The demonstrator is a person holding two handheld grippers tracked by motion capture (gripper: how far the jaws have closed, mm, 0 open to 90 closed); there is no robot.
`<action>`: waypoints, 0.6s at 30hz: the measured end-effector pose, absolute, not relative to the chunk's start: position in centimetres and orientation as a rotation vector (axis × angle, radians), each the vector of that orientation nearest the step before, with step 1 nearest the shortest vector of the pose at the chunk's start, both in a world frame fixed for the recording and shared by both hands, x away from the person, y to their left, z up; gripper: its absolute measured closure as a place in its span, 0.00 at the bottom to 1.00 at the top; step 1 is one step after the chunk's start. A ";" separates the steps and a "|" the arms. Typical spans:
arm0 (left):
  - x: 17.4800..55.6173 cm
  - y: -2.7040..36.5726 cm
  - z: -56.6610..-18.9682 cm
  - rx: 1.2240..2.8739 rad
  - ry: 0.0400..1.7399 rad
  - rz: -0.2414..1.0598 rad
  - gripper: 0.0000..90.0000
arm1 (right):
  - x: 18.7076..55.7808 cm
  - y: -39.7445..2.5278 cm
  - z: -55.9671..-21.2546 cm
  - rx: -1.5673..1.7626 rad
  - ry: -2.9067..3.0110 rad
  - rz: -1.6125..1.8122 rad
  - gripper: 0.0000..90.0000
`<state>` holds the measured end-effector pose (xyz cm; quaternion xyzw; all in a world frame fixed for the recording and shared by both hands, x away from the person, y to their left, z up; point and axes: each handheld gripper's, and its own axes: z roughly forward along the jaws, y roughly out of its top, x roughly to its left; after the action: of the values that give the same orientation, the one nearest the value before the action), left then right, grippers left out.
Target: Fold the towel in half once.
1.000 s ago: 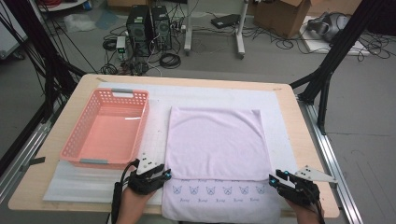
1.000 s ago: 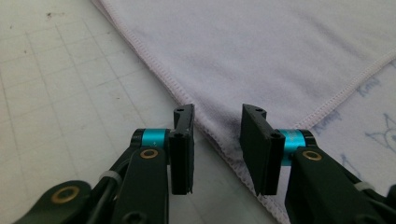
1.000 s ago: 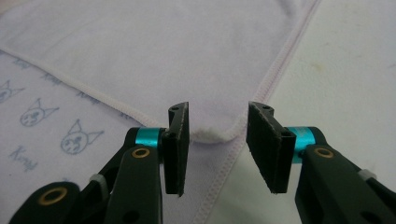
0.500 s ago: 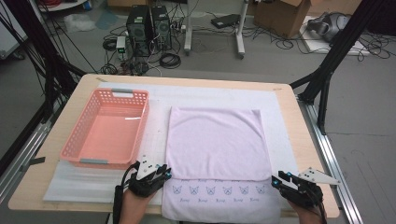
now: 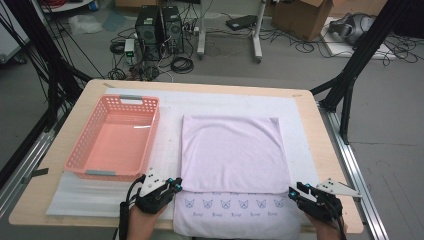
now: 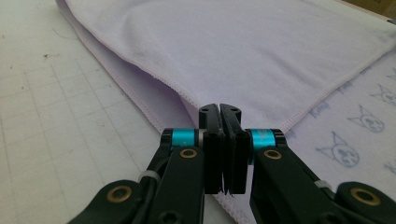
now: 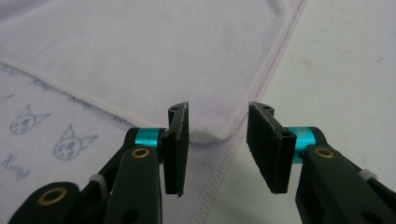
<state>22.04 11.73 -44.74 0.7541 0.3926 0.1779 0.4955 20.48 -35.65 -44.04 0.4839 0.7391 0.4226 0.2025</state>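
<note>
- The towel (image 5: 230, 152) lies folded on the white mat (image 5: 100, 192), right of the pink basket (image 5: 114, 137); its near strip stays uncovered.
- That strip carries a row of blue cat-face prints (image 5: 232, 203), each with a small script word under it, too blurred to read.
- The left gripper (image 6: 219, 112) sits at the fold's near left corner, jaws pressed together; whether cloth is caught between them cannot be told.
- The right gripper (image 7: 218, 122) has its jaws spread, with the fold's near right corner (image 7: 212, 133) lying between them.
</note>
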 end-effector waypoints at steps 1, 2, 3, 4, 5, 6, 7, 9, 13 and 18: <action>22.0 11.8 -44.8 1.827 0.954 0.431 0.97 | 20.6 -35.4 -44.0 1.349 2.066 1.185 0.63; 22.0 11.9 -44.8 1.824 0.955 0.426 0.97 | 20.7 -35.2 -44.1 1.344 2.077 1.190 0.63; 22.0 12.0 -44.7 1.820 0.958 0.424 0.97 | 20.9 -34.8 -44.2 1.337 2.094 1.188 0.63; 22.0 12.0 -44.7 1.814 0.959 0.420 0.97 | 21.0 -34.5 -44.3 1.334 2.116 1.175 0.63; 21.9 12.0 -44.7 1.813 0.961 0.417 0.97 | 21.1 -34.1 -44.5 1.326 2.138 1.148 0.64; 21.9 12.0 -44.8 1.815 0.961 0.416 0.97 | 21.2 -33.8 -44.7 1.322 2.154 1.101 0.65; 21.9 12.0 -44.8 1.818 0.963 0.411 0.97 | 21.2 -33.6 -44.9 1.314 2.162 1.070 0.66; 21.8 12.0 -44.9 1.817 0.967 0.401 0.97 | 21.3 -33.5 -44.8 1.318 2.155 1.053 0.73; 21.6 12.0 -44.9 1.814 0.970 0.391 0.97 | 21.2 -33.3 -44.8 1.305 2.169 1.048 0.89; 21.3 12.1 -44.7 1.796 0.970 0.378 0.97 | 21.1 -33.5 -44.8 1.312 2.172 1.071 0.94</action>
<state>21.34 12.12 -44.74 0.7453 0.4025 0.1566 0.5078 21.11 -33.49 -44.76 0.4673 0.7738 0.3817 0.1926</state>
